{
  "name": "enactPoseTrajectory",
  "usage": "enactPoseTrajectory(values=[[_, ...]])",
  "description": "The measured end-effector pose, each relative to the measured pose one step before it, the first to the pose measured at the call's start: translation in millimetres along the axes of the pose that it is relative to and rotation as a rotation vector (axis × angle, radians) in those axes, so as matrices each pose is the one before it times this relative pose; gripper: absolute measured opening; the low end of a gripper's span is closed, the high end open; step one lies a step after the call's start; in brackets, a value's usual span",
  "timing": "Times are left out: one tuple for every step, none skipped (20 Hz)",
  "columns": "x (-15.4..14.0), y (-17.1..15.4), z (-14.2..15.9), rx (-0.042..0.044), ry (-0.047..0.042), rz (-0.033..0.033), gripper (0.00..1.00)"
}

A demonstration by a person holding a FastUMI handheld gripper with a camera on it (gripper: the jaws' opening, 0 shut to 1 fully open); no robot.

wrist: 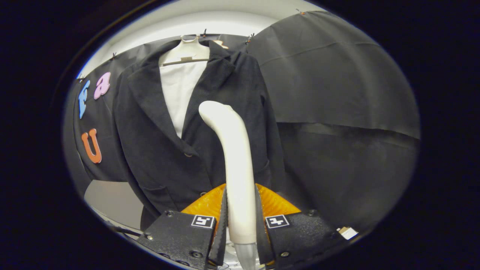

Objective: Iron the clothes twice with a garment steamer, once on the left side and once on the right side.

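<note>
Gripper view puts the hand-held gripper [240,213] at the bottom, its two fingers clamped from either side on the pale handle of the garment steamer [234,157]. That handle rises straight up from between the fingers and bends over at the top, so that the steamer's head points toward the clothes ahead.

Just beyond the steamer hangs a dark jacket [157,150], buttoned at the front, over a white garment [180,90] that shows in the open neckline. Both hang from a pale hanger [187,50] against the black cloth wall [337,93] of the booth. The steamer's head stands in front of the jacket's front panel on the side beside the plain cloth; whether it touches the fabric cannot be told.

What could go wrong from here is mostly a matter of grip and reach. The handle is smooth and rounded, and pressing the head against the jacket could twist it between the fingers. The jacket hangs free, so a firm push might swing it on the hanger and spoil a stroke. The button and lapel edge could also snag the head.

No containers are visible.
</note>
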State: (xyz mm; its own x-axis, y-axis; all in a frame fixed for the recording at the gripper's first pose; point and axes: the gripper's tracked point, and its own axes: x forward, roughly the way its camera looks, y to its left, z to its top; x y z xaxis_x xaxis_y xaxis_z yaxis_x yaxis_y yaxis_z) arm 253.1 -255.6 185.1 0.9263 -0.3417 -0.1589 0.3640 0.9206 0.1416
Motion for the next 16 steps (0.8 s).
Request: enactPoseTrajectory(values=[[-0.15, -0.44, -5.0, -0.00332, 0.01009, -0.00247, 0.37], [1.32, -0.66, -5.93, -0.0033, 0.00827, -0.00166, 0.37], [0.2, -0.08, -5.87, -0.00451, 0.00897, -0.00194, 0.37], [0.24, 0.56, -6.25, -0.00473, 0.01191, 0.00164, 0.37], [0.36, 0.59, -4.61, -0.0065, 0.00996, -0.00039, 0.37], [1.21, 0.6, -6.46, -0.0082, 0.00994, -0.00132, 0.36], [1.27, 0.11, -5.53, -0.0058, 0.00939, -0.00007, 0.36], [-0.16, -0.32, -5.16, -0.00273, 0.00973, 0.00043, 0.37], [1.17, 0.18, -4.43, -0.00218, 0.008, 0.00073, 0.36], [0.45, -0.45, -4.62, -0.0037, 0.00792, -0.00084, 0.36], [3.03, 0.19, -3.1, -0.00315, 0.00785, -0.00076, 0.37], [1.81, 0.3, -2.91, -0.00214, 0.0076, 0.00111, 0.37], [2.95, 0.88, -3.15, 0.00074, 0.00898, 0.0027, 0.37], [-0.12, -1.49, -2.68, -0.00054, 0.00912, 0.00075, 0.36], [2.01, -1.36, -3.03, -0.00309, 0.00906, -0.00149, 0.36], [2.68, -0.08, -2.89, -0.00479, 0.00979, -0.00247, 0.36]])
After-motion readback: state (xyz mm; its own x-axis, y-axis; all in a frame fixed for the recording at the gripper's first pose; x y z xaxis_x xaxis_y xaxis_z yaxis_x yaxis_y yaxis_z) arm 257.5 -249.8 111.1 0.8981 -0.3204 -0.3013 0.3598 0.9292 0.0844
